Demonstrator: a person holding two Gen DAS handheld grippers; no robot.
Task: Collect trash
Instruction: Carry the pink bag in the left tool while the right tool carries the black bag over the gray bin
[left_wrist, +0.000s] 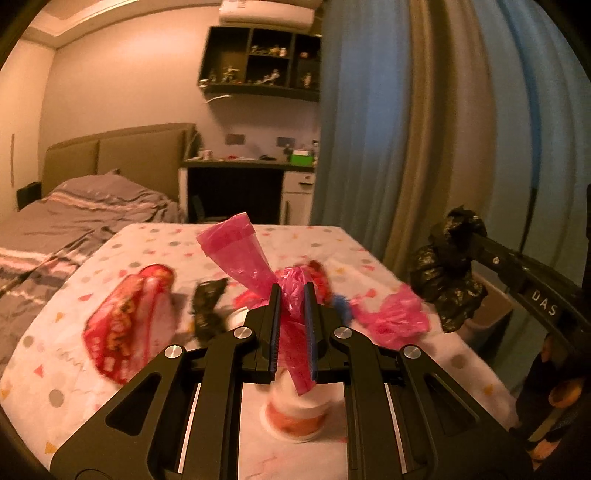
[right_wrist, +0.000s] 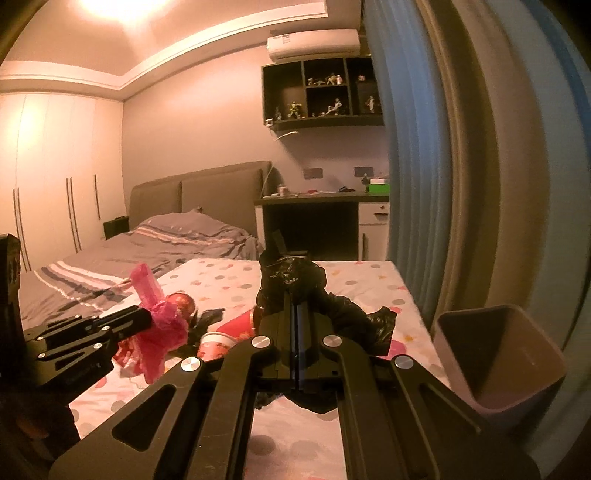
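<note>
Left gripper (left_wrist: 292, 295) clenches a pink plastic bag (left_wrist: 236, 247) over the table (left_wrist: 325, 240); right gripper (right_wrist: 296, 314) pinches a black trash bag (right_wrist: 291, 280) beside it.

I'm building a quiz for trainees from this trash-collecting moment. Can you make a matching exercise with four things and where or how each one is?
Things:
1. pink plastic bag
2. black plastic bag
3. red snack packet
4. bin

States:
A. lying flat on the dotted tablecloth
B. standing open off the table's right edge
C. clamped in the left gripper
D. clamped in the right gripper

Pairs: 1-C, 2-D, 3-A, 4-B
</note>
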